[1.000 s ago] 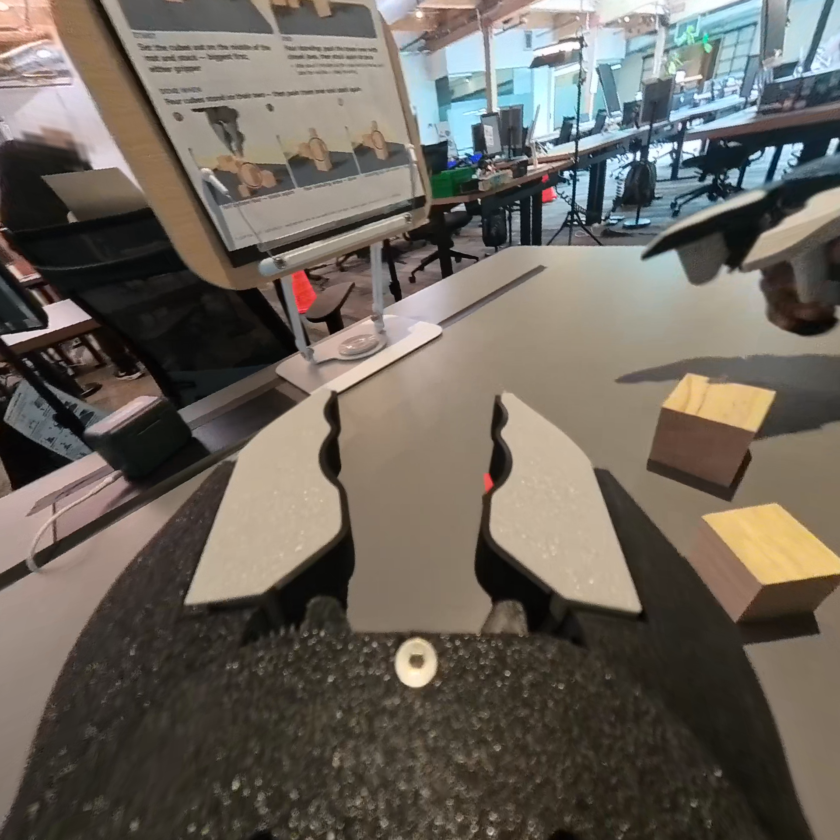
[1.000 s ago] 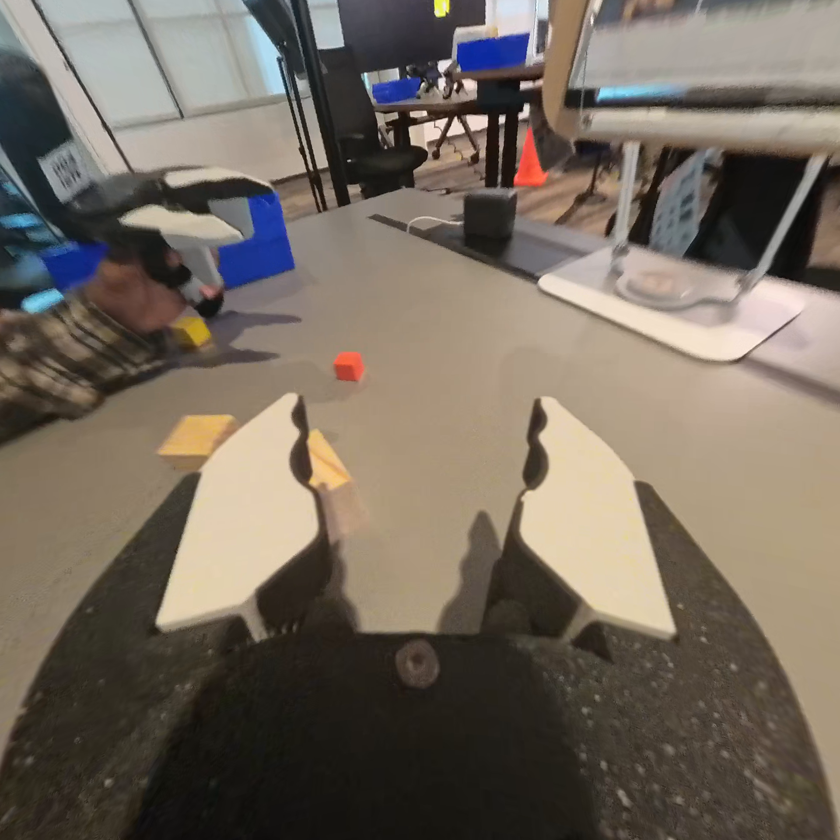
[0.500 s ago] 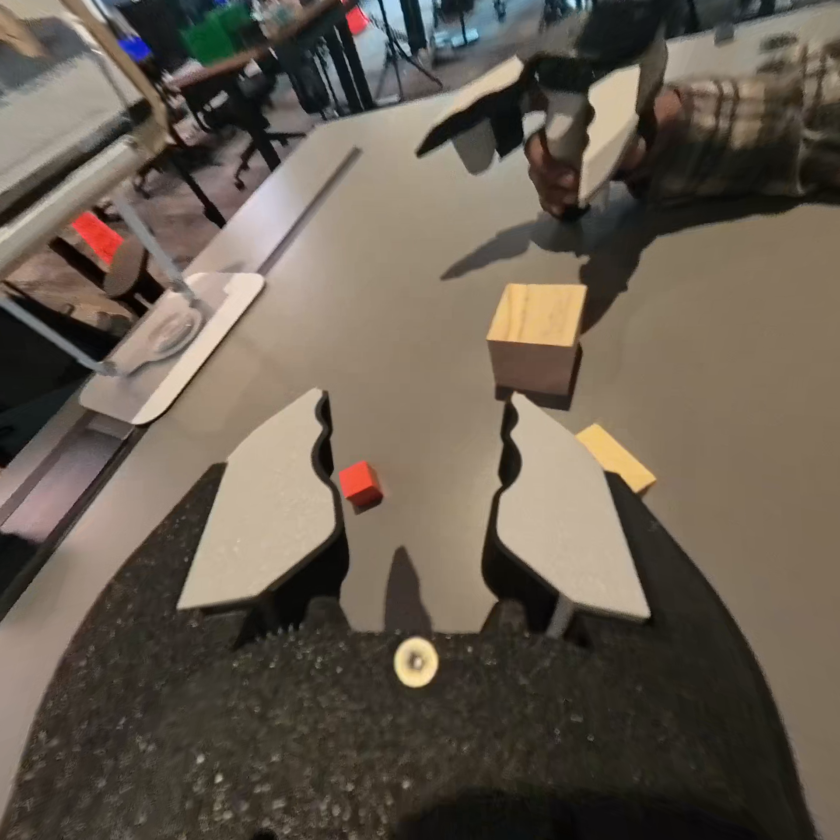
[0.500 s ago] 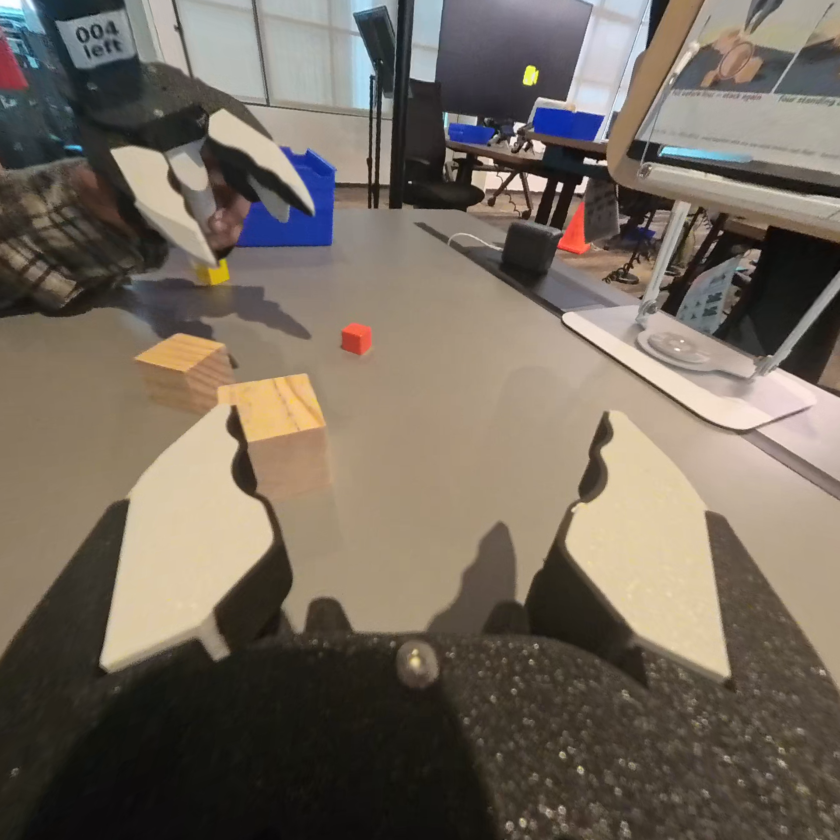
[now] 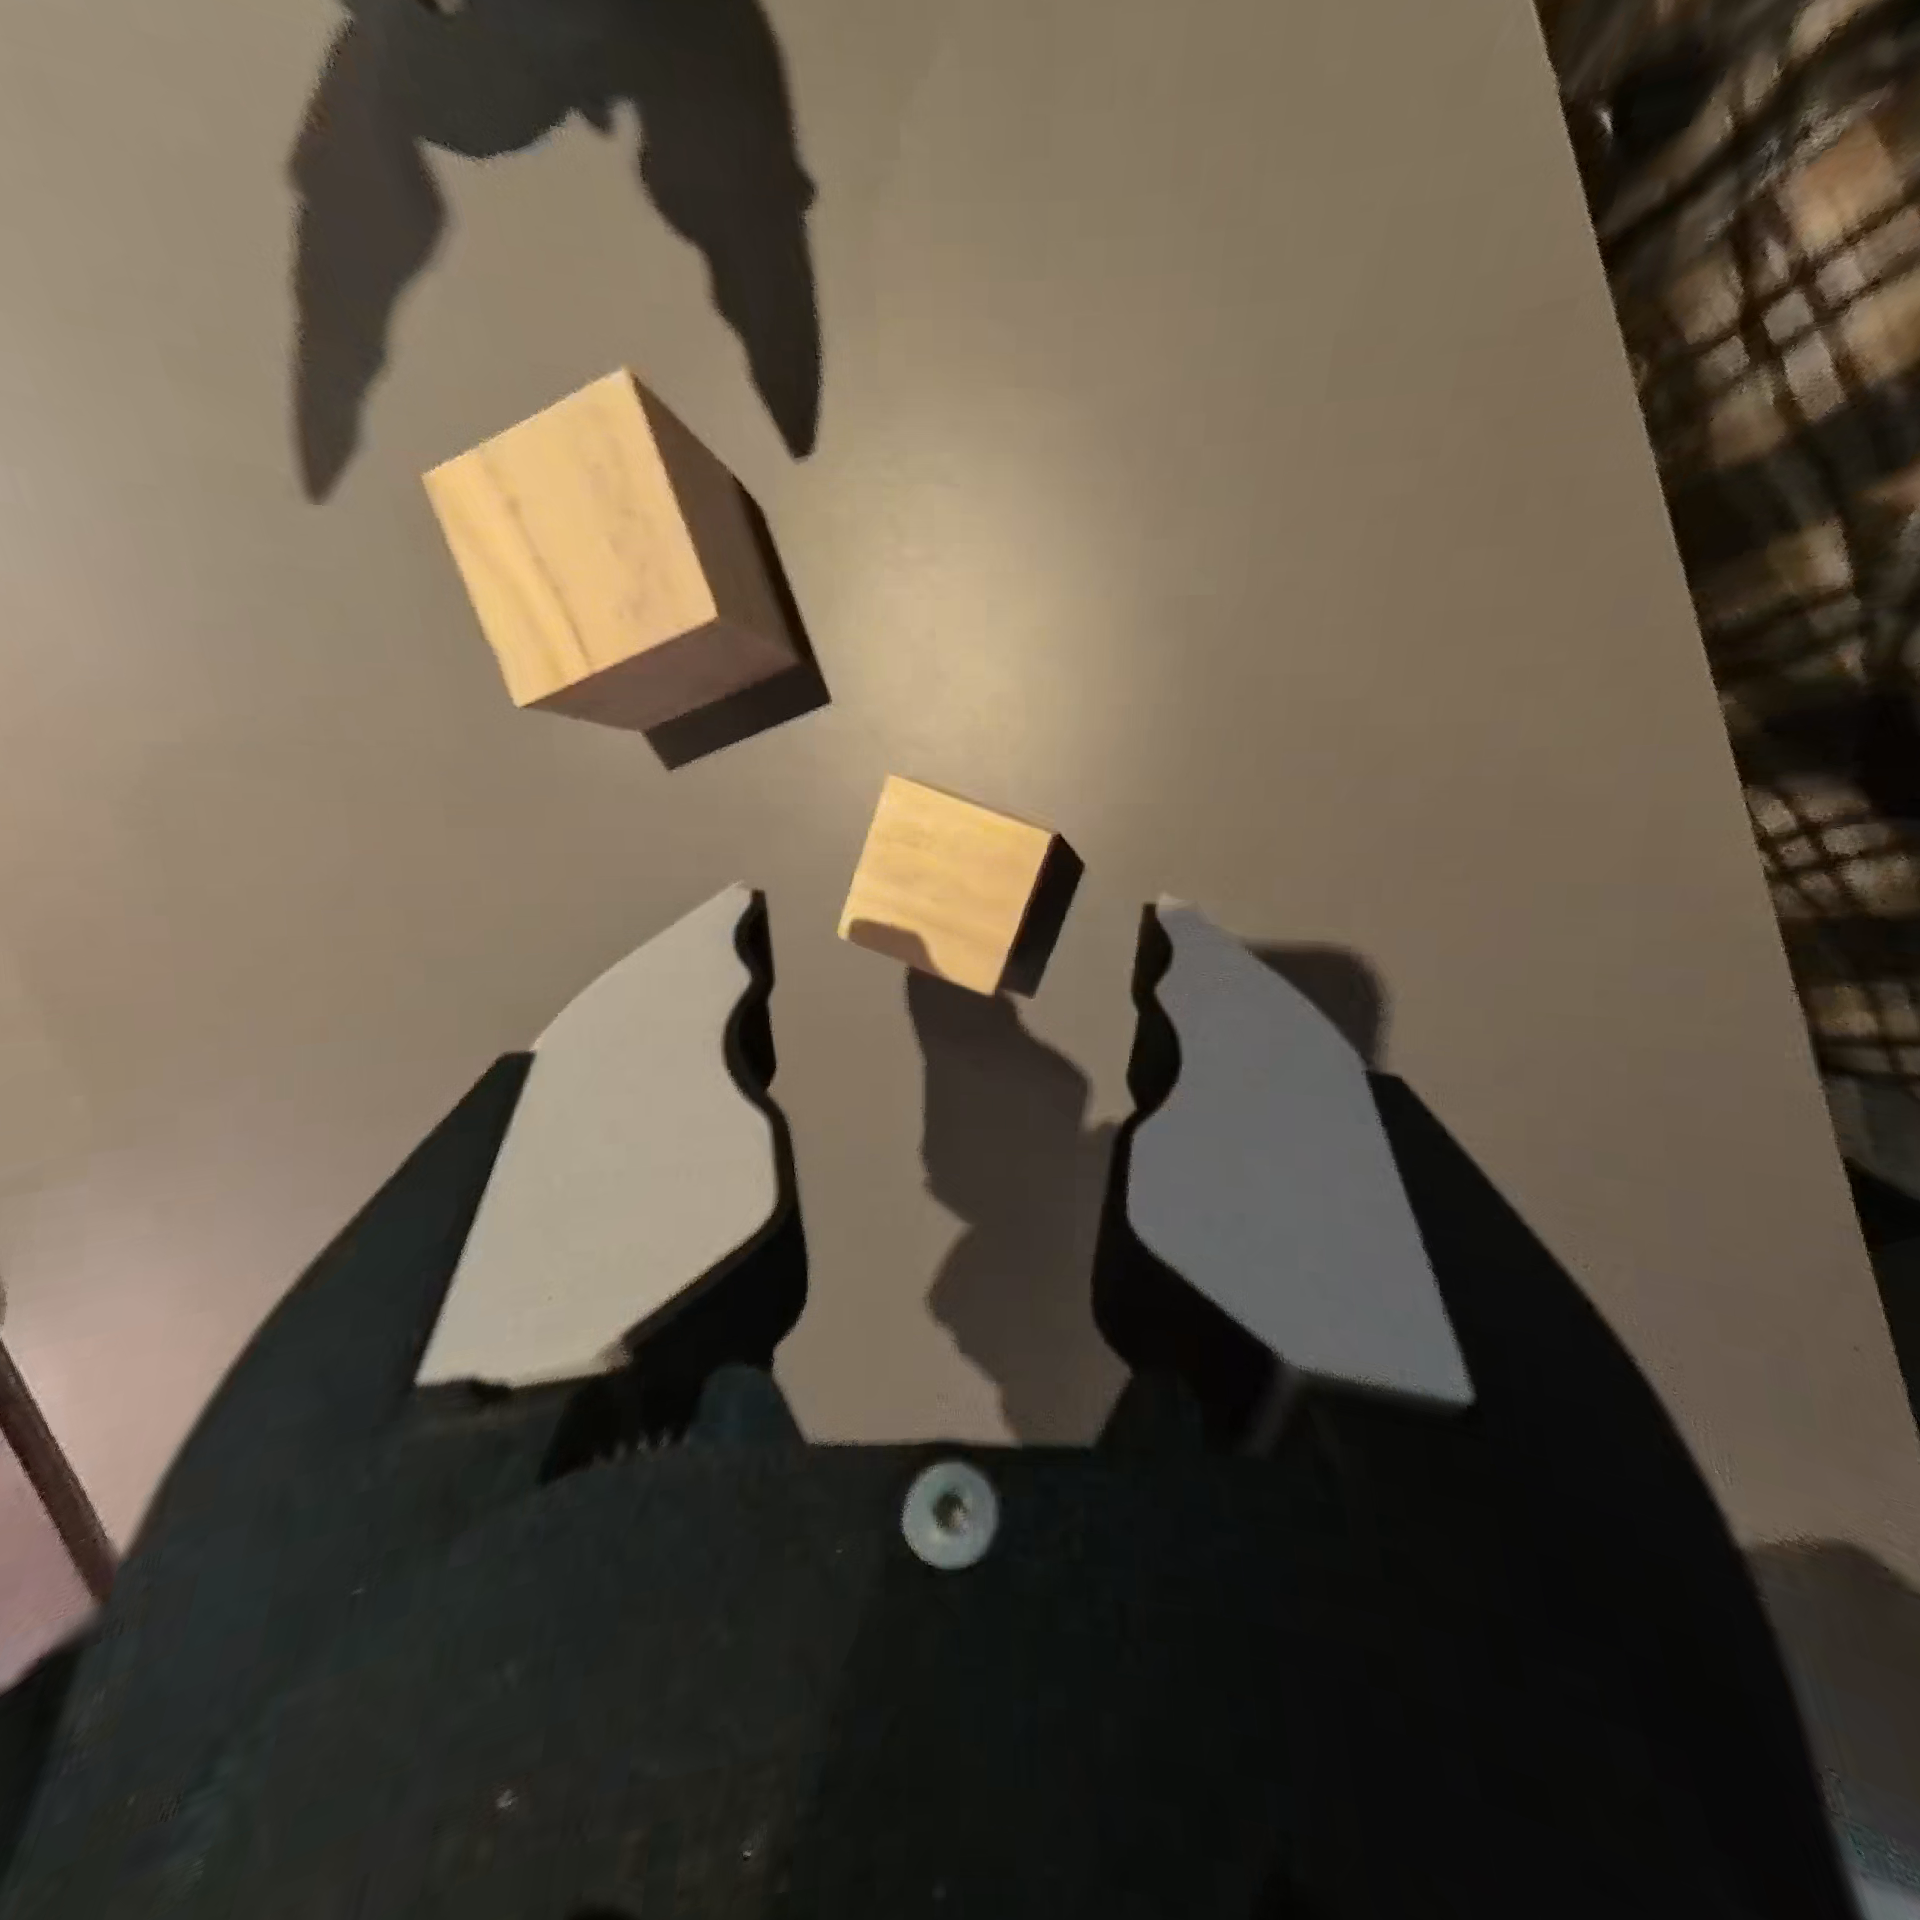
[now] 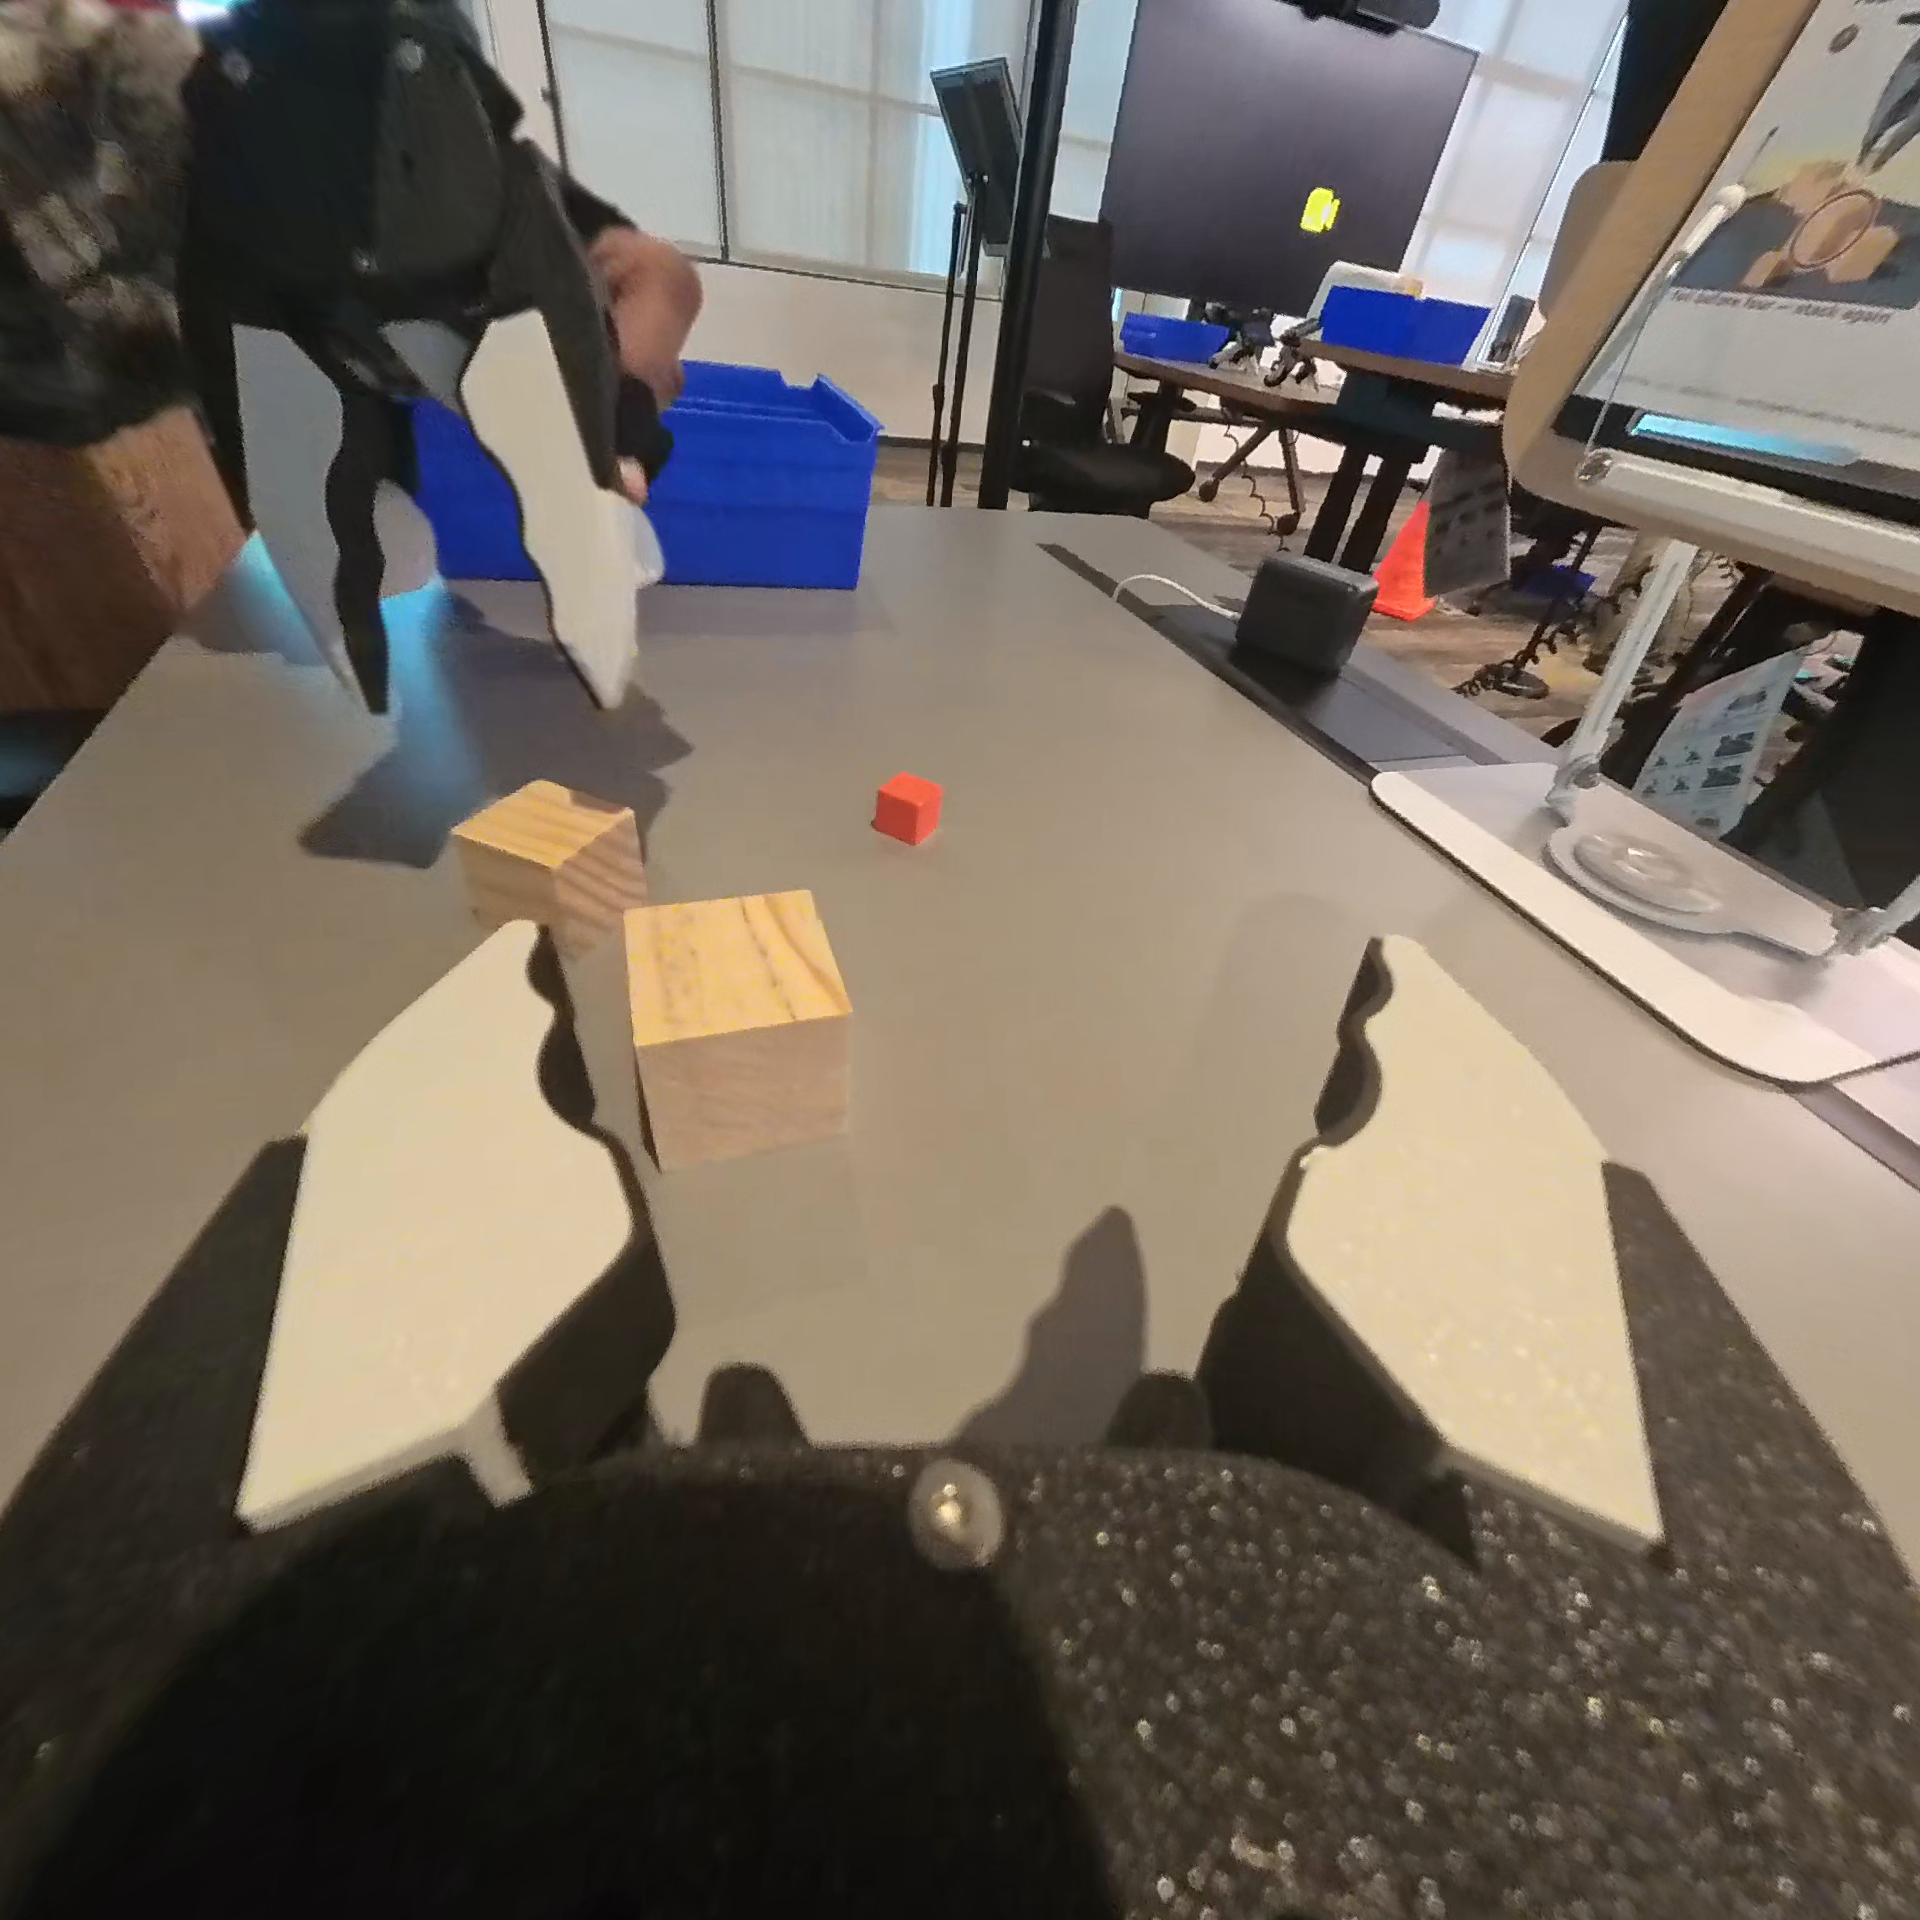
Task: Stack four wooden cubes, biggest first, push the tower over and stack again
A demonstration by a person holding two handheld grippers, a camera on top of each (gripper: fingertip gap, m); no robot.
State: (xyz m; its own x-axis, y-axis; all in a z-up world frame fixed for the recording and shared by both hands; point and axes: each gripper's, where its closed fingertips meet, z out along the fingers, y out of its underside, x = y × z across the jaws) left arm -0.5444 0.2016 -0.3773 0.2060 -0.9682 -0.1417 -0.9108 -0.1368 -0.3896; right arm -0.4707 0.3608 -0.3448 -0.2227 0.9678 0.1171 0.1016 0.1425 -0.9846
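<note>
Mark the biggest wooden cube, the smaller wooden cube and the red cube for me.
biggest wooden cube (image 6: 727,971): right wrist view, its top face.
smaller wooden cube (image 5: 940,878): left wrist view, its top face.
red cube (image 6: 907,808): right wrist view, its front face.

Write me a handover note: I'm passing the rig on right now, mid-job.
Left gripper: open, empty, pointing down over the smaller wooden cube.
Right gripper: open, empty, low over the table, with the bigger wooden cube just inside its left finger.
Small red cube sits apart, farther back. A fourth cube is not in view.
Done: nothing stacked; all visible cubes lie separate.
Left: seat the bigger cube as base, add the others by size, topple, restack.
</note>
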